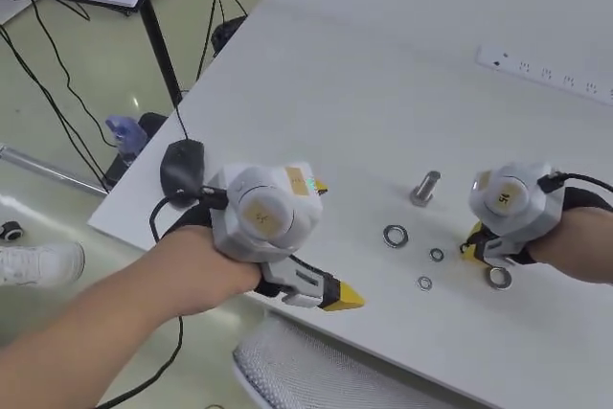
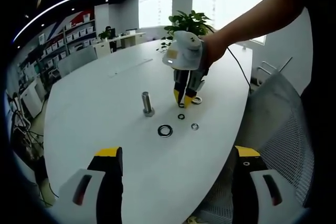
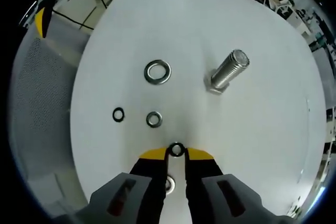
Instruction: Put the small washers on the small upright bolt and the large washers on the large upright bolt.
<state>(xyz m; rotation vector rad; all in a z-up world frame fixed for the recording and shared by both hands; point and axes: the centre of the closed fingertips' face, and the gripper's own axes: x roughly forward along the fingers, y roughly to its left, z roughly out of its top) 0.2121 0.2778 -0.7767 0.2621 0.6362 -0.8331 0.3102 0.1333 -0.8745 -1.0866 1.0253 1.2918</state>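
Upright bolt (image 3: 227,71): a bright, threaded steel shaft is standing head-down on the white table (image 1: 364,93), beyond the washers in the right gripper view.

Large washer (image 3: 147,72): a flat silver ring is lying near the bolt's base, apart from it. A second large washer (image 1: 490,278) is lying just beside the right gripper's jaws on the side nearer the person.

Loose small washers: one silver (image 3: 151,119) and one darker (image 3: 115,114) are lying side by side between the large washer and the table's near edge, touching neither each other nor the bolt.

Right gripper (image 3: 177,153): the jaws are drawn in to a narrow gap, and the yellow tips are pressing on either side of a small washer (image 3: 177,145). This washer is sitting at table level, nearer the person than the bolt. The gripper is pointing steeply down at the table.

Left gripper (image 2: 177,153): the jaws are spread wide and are holding and touching nothing. The gripper is hanging over the table's near edge, well apart from the bolt and washers, with its yellow tips aiming toward them.
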